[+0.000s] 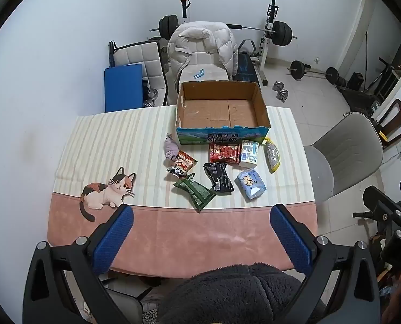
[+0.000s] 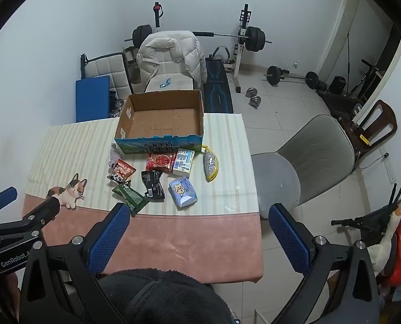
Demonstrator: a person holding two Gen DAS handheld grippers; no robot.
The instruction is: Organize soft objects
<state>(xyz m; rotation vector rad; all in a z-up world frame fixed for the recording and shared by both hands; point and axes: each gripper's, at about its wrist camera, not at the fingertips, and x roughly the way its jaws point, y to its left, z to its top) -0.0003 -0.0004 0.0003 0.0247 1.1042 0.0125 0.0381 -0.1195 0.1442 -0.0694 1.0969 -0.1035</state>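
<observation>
Nothing is sorted yet: the cardboard box (image 1: 222, 113) is empty, all soft packets (image 1: 219, 179) lie beyond the spread, empty jaws of left gripper (image 1: 200, 239) and right gripper (image 2: 197, 239)

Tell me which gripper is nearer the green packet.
Left. The left gripper hangs open just short of the green packet; the right gripper hangs open farther off to its right.

Table (image 1: 173, 243); cardboard box (image 1: 222, 132); snack packets (image 1: 195, 194)
</observation>
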